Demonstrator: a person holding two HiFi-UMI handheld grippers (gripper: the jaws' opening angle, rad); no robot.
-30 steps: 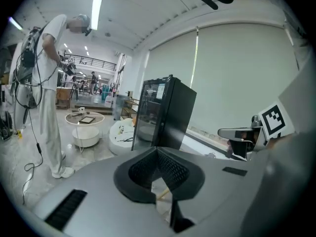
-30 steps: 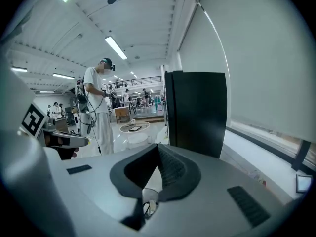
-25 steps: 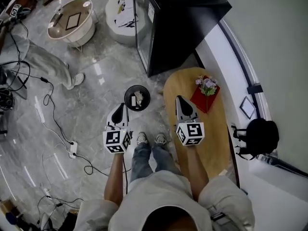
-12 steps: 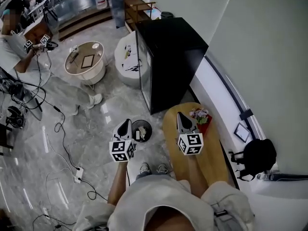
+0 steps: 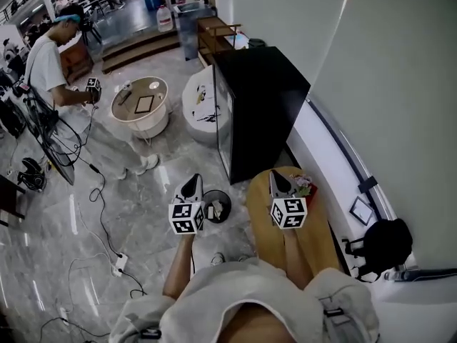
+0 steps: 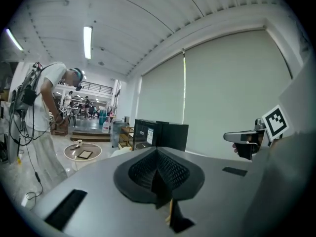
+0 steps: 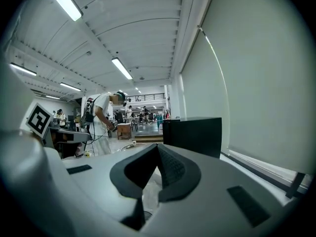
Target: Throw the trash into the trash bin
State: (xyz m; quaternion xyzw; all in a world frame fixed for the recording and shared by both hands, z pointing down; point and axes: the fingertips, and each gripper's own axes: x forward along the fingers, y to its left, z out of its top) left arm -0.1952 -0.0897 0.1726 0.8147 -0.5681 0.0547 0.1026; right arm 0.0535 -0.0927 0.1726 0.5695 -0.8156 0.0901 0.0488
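Left claw has its jaws together, ribbed black pads meeting at the tips, nothing clamped; a thin yellowish sliver shows low behind the pads in the left gripper view, can't tell what it is. Right claw is closed too, with no object between the pads that I can make out. Each carries a white cube with black square markers, the left cube and the right cube; these are patterns only, no letters. Trash bin is small, round and black, standing on the floor just beside the left claw and between the two arms in the head view. Trash lies inside it as pale crumpled bits. Right claw hangs over the table, an oval with a smooth tan wooden top. At the table's far end sit a red square item and small pink-white flowers. Black boxy cabinet stands beyond, matte, with a pale label on its front too small to read. White rounded stool has dark print, unreadable. Floor is glossy grey marble with cables running across it. A round low table and a person in a white shirt are farther left.
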